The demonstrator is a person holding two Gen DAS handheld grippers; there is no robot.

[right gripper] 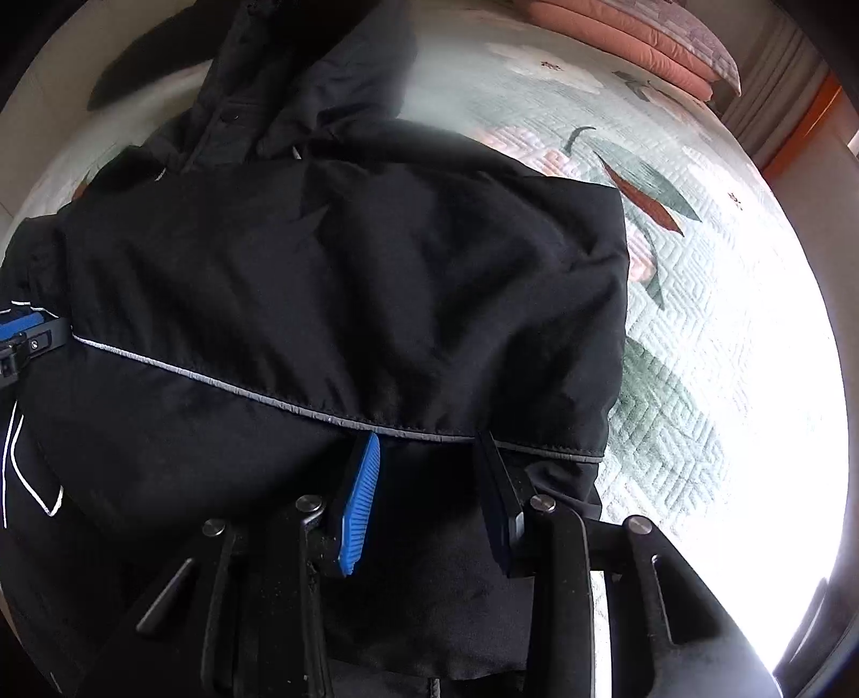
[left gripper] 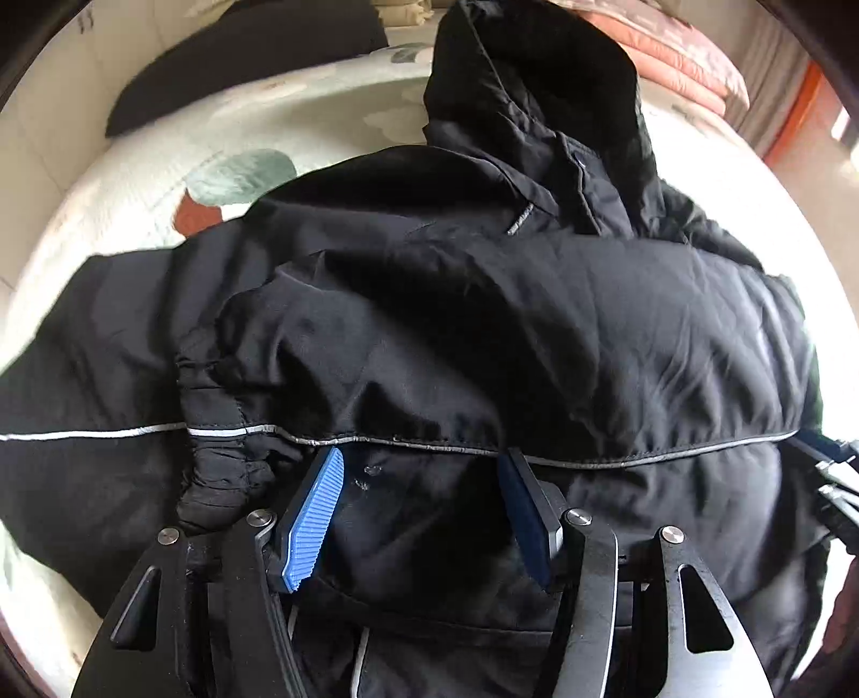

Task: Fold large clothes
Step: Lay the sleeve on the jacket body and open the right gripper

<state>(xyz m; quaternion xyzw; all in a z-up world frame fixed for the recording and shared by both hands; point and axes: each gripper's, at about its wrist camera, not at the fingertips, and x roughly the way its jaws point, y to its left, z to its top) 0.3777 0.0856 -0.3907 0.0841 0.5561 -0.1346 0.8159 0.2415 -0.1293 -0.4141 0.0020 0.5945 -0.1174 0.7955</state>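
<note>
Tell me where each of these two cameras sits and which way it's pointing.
Left wrist: on the left gripper, facing forward over the black jacket toward its hood; its own open jaws show, and the right gripper at the right edge.
Right wrist: on the right gripper, looking over the jacket's right side and the quilt; open jaws show, left gripper at left.
Shared: jacket, its grey piping, pink bedding.

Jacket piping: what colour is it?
Reflective silver-grey piping on the black jacket, clearest in right wrist view.
</note>
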